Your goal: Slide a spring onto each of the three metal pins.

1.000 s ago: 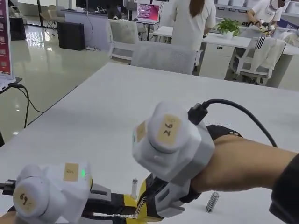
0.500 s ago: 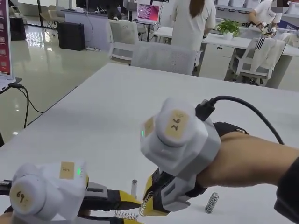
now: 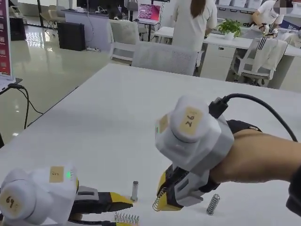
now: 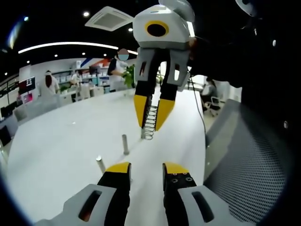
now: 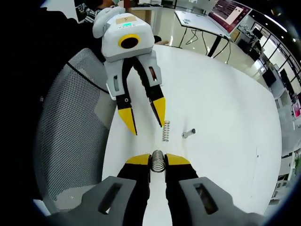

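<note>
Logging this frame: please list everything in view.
table: one, white, foreground
springs: three, silver; one in the right tool, one on the table by the left tool, one on the table past the right tool
metal pins: two, silver, upright on the table
mesh chair back: one, grey, beside the table
people: two, white tops, background
left tool: one, yellow-tipped, open
right tool: one, yellow-tipped, shut on a spring
forearm: one, behind the right tool
</note>
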The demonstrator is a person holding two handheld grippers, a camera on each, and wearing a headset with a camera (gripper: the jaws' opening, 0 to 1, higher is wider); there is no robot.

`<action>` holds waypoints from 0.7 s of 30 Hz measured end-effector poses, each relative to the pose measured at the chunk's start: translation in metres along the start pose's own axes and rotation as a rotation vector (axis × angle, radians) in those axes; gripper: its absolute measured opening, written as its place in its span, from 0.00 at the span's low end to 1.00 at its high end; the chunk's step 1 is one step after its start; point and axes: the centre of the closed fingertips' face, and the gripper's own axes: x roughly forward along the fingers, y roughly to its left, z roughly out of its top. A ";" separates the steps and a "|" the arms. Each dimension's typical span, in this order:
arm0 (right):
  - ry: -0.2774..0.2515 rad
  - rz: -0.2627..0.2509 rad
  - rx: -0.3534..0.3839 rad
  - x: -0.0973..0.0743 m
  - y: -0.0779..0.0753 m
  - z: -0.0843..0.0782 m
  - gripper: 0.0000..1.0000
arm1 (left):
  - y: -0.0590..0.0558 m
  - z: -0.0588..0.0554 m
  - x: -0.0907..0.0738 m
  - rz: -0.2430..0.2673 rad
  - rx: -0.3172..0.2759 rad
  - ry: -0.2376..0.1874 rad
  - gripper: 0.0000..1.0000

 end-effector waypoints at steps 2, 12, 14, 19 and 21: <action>0.003 -0.006 0.008 -0.002 -0.003 -0.003 0.08 | 0.002 -0.001 -0.002 0.009 -0.007 -0.001 0.21; 0.016 -0.042 0.047 -0.010 -0.021 -0.018 0.08 | 0.006 -0.009 -0.009 0.049 -0.046 -0.009 0.26; 0.026 -0.055 0.051 -0.011 -0.026 -0.022 0.08 | 0.006 -0.010 -0.010 0.053 -0.050 -0.010 0.26; 0.039 -0.075 0.069 -0.014 -0.035 -0.032 0.08 | 0.006 -0.010 -0.012 0.065 -0.061 -0.015 0.28; 0.048 -0.089 0.073 -0.014 -0.040 -0.036 0.08 | 0.007 -0.010 -0.012 0.069 -0.064 -0.017 0.28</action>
